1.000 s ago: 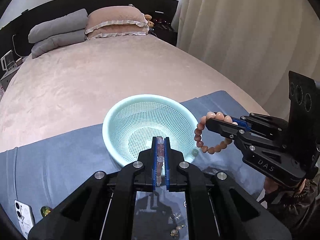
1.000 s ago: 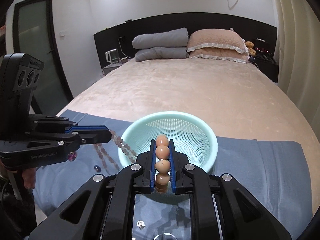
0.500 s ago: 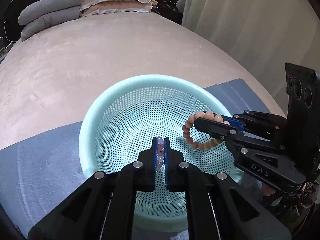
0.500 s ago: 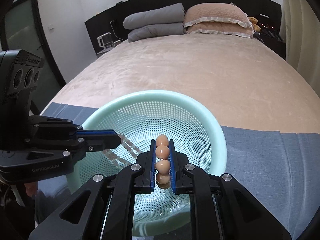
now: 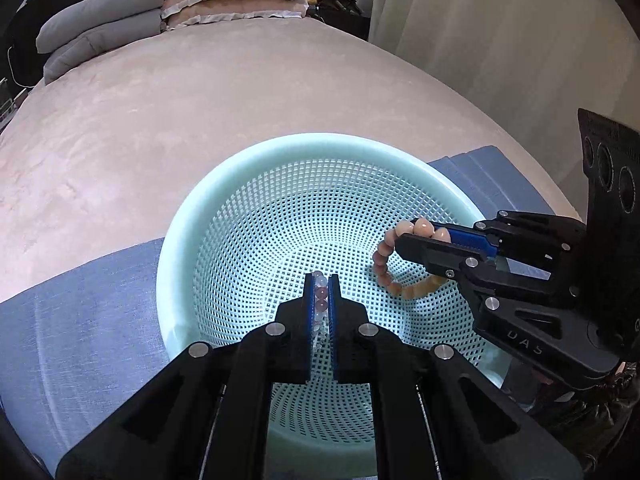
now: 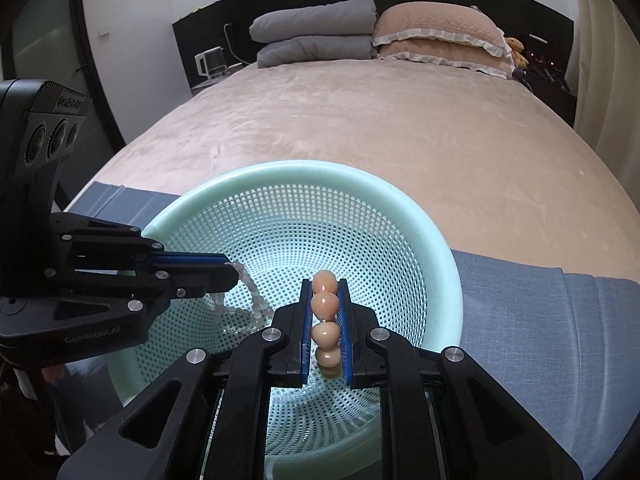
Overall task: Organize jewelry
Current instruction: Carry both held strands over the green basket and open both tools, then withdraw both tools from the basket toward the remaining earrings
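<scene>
A mint-green perforated basket (image 5: 224, 184) (image 6: 404, 208) sits on a blue cloth on the bed. My left gripper (image 5: 321, 280) (image 6: 230, 264) is shut on a pale pink-and-clear bead bracelet (image 5: 320, 292) (image 6: 248, 300) that hangs inside the basket's left side. My right gripper (image 6: 325, 284) (image 5: 408, 236) is shut on a bracelet of larger peach beads (image 6: 324, 304) (image 5: 384, 272), held over the basket's right side. Both grippers are above the bowl, side by side.
The blue cloth (image 5: 80, 312) (image 6: 540, 312) lies across the near end of a beige bed (image 5: 200, 92). Grey and pink pillows (image 6: 360, 36) are stacked at the headboard. A curtain (image 5: 500, 32) hangs on the right.
Both grippers, each holding its bracelet, have moved forward from beside the basket to over it and lowered; the bracelets now hang inside the bowl.
</scene>
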The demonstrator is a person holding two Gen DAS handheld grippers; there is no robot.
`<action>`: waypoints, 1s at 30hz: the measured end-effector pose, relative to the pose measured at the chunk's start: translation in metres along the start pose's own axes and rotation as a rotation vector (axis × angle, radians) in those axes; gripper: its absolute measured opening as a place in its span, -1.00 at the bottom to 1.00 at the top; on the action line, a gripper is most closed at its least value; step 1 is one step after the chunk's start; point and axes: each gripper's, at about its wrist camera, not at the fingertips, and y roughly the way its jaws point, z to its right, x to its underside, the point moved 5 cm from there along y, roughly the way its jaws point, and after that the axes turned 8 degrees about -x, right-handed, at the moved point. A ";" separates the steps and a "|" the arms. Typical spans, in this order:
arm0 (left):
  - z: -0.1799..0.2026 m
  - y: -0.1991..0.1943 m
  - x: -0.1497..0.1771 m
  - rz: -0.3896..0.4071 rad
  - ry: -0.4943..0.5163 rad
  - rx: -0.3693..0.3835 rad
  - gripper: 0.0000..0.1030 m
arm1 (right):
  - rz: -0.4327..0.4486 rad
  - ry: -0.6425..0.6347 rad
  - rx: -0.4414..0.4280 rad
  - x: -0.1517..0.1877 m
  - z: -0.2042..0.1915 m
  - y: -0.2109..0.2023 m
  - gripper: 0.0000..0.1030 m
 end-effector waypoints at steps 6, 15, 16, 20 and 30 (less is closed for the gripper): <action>-0.008 -0.017 0.000 0.022 -0.015 -0.026 -0.61 | 0.024 0.010 0.013 -0.004 -0.001 -0.017 -0.74; -0.029 -0.074 0.004 0.098 -0.068 -0.112 0.53 | 0.055 0.026 0.028 -0.005 -0.015 -0.056 0.00; -0.031 -0.081 0.006 0.105 -0.072 -0.125 0.60 | 0.061 0.024 0.023 -0.004 -0.018 -0.062 0.11; -0.036 -0.105 0.018 0.128 -0.089 -0.164 0.84 | 0.069 0.015 0.009 0.001 -0.034 -0.084 0.40; -0.026 -0.135 0.059 0.095 -0.048 -0.195 0.89 | 0.067 -0.022 0.058 0.034 -0.061 -0.129 0.65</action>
